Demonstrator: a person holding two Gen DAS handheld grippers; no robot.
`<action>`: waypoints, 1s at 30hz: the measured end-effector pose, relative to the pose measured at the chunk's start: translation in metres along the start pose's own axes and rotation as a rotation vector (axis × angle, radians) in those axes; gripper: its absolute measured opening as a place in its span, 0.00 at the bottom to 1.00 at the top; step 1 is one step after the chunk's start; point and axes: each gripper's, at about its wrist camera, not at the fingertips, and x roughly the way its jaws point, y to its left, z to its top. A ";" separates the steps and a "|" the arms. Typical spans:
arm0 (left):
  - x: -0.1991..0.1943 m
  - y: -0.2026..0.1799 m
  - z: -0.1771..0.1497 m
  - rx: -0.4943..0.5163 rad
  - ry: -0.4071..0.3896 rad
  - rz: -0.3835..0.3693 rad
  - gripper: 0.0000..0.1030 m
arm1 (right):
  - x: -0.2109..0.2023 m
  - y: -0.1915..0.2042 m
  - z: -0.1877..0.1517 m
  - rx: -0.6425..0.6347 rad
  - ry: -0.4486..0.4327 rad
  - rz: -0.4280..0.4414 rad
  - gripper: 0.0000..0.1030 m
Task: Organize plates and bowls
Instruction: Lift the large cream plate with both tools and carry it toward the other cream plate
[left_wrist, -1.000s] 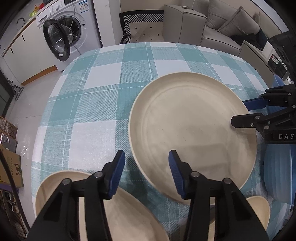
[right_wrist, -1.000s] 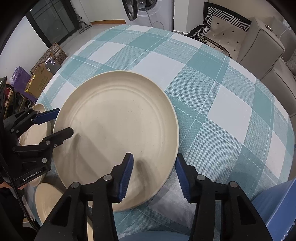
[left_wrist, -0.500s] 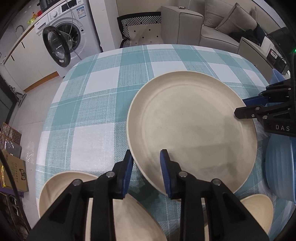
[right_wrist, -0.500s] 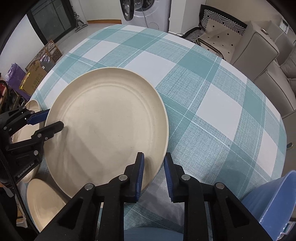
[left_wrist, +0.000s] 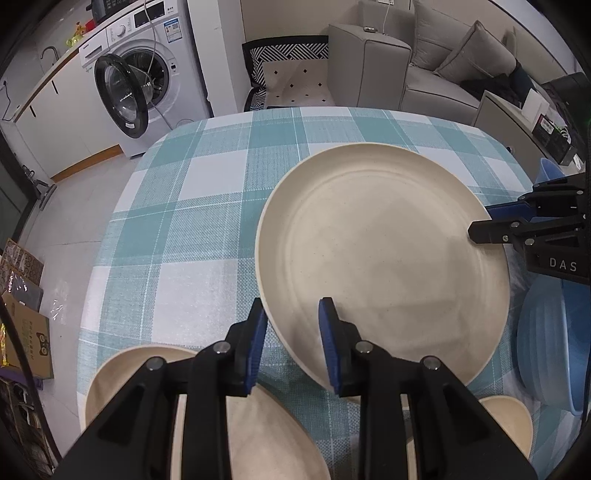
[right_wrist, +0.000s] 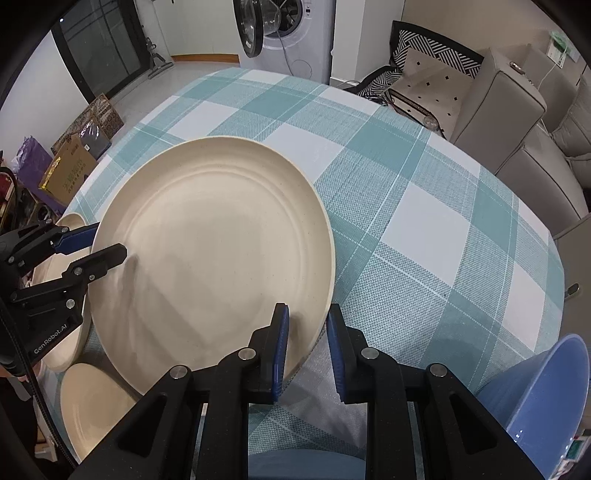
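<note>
We hold the big plate (left_wrist: 384, 258) with both grippers, and we give every place from this plate. The left gripper (left_wrist: 291, 343) has its jaws closed on the plate's near left rim, one blue pad under the edge and one on the inside. The right gripper (right_wrist: 306, 347) grips the opposite rim in the same way; in the left view it comes in from the right side of the plate. The left jaws have just been closing on the rim. The plate is above the checked tablecloth (left_wrist: 192, 221), and its far edge looks a little raised. Near the plate's left rim, under the left gripper, lie two more beige plates (left_wrist: 258, 428), partly hidden by it. A small beige dish (left_wrist: 506, 424) lies near the plate's front edge. Just beside the right rim is a blue bowl (left_wrist: 546, 350). A second blue bowl (right_wrist: 546, 387) is further to the right.
</note>
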 end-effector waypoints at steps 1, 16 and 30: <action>-0.001 0.000 0.000 -0.001 -0.003 0.001 0.26 | -0.002 0.000 0.000 0.002 -0.006 0.000 0.21; -0.038 0.006 0.001 -0.017 -0.069 0.010 0.26 | -0.042 0.012 -0.001 0.000 -0.079 -0.002 0.21; -0.087 0.012 -0.025 -0.023 -0.130 0.038 0.26 | -0.090 0.043 -0.020 -0.033 -0.152 -0.001 0.21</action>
